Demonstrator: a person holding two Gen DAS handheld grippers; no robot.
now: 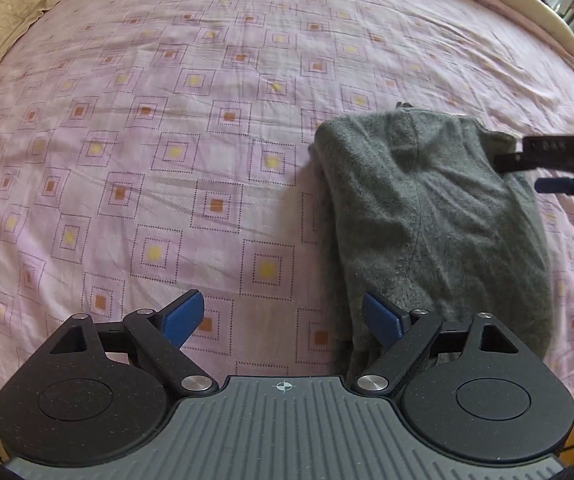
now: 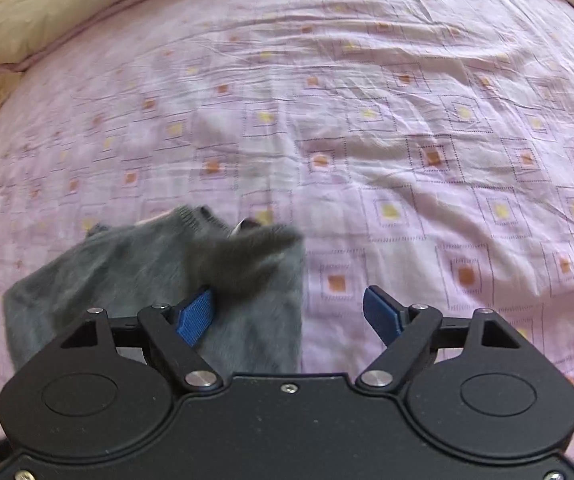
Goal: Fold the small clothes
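Grey garment (image 1: pixel 427 216) lay folded on pink patterned bedsheet (image 1: pixel 167 120). Left tool (image 1: pixel 283 320) spread wide, empty. Right tool (image 2: pixel 287 316) likewise released, beside garment.

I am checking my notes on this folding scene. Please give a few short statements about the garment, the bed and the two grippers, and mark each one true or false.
1. The grey garment lies on a pink patterned bedsheet. True.
2. The left gripper is shut on the garment. False: its fingers stand open, holding nothing.
3. The right gripper is open. True.
4. The garment is bright red. False: it is grey.
5. Several garments lie stacked on the sheet. False: only one shows.
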